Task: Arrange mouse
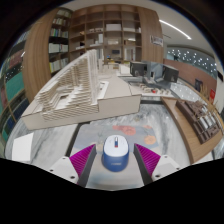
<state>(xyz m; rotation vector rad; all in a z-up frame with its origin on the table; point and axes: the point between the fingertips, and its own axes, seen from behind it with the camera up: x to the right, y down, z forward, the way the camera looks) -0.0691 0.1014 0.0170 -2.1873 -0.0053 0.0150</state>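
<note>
A computer mouse (115, 147), white on top with a blue body, rests on a grey surface (104, 173). It stands between the two fingers of my gripper (114, 152), with a narrow gap at each side. The gripper is open, and its magenta pads (78, 160) flank the mouse left and right without pressing on it. The mouse points away from me, along the fingers.
A large white stepped architectural model (75, 90) stands on the table beyond the mouse, to the left. The pale mottled tabletop (135, 125) lies just ahead. A wooden desk with items (195, 120) is at the right. Bookshelves (110, 30) and a monitor (140, 72) stand at the back.
</note>
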